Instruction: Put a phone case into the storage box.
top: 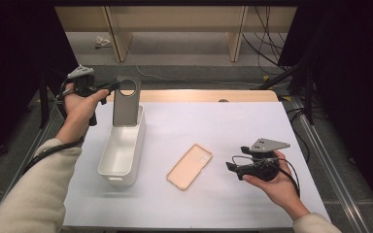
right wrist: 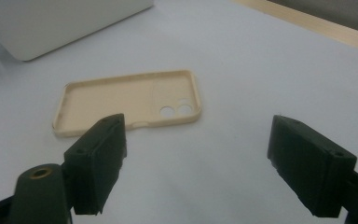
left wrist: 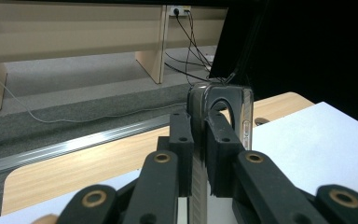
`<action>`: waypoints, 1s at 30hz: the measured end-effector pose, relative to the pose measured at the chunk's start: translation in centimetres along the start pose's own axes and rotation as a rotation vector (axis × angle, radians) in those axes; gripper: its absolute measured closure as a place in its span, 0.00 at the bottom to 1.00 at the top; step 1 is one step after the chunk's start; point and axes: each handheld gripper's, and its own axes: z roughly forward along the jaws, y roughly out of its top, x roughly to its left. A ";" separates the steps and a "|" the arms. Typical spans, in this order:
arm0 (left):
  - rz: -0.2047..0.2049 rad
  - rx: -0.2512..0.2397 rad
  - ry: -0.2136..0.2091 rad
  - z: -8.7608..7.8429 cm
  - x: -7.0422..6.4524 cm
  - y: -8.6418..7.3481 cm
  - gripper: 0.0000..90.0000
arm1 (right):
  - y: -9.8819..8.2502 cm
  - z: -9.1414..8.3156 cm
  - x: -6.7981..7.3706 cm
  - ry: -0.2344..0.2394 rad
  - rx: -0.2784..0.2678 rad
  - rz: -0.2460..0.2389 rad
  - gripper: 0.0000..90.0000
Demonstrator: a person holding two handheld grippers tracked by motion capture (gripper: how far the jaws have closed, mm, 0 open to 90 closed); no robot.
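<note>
1. High view: the left claw [top: 110, 87] is clamped on the top edge of an upright grey phone case with a round cut-out [top: 125, 104], whose long axis stands vertical over the far end of the long white plastic bin [top: 121, 158].
2. A flat peach phone case [top: 190, 166] lies hollow-side up on the white worktop [top: 233, 126], long axis diagonal, camera holes at its far-right end.
3. The right claw [top: 229, 166], wide open and empty, sits just right of it, the nearer one.

We see a table [top: 252, 94] of pale wood, covered by a white sheet [top: 233, 131]. On the sheet lie a white oblong bin [top: 121, 155] at left and a beige phone case [top: 190, 166], inner side up, near the middle.
</note>
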 end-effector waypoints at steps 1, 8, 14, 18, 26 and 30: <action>-0.002 0.000 0.001 0.1 0.0 0.0 0.91 | 0.0 0.0 0.0 0.000 0.000 0.000 0.23; -0.007 0.001 0.005 0.3 0.5 -0.2 0.91 | 0.0 0.0 0.0 0.000 0.001 0.001 0.23; -0.005 0.000 0.005 0.5 0.6 -0.3 0.91 | 0.0 0.0 -0.1 0.001 0.000 0.002 0.23; -0.003 -0.004 0.004 0.8 0.6 -0.3 0.91 | 0.0 0.0 -0.1 0.001 0.001 0.002 0.23; -0.003 0.004 0.007 1.5 0.8 -0.6 0.91 | 0.0 0.0 -0.1 0.002 0.001 0.003 0.23; -0.005 0.008 0.010 1.8 0.9 -0.8 0.91 | -0.1 0.0 -0.1 0.002 0.002 0.004 0.23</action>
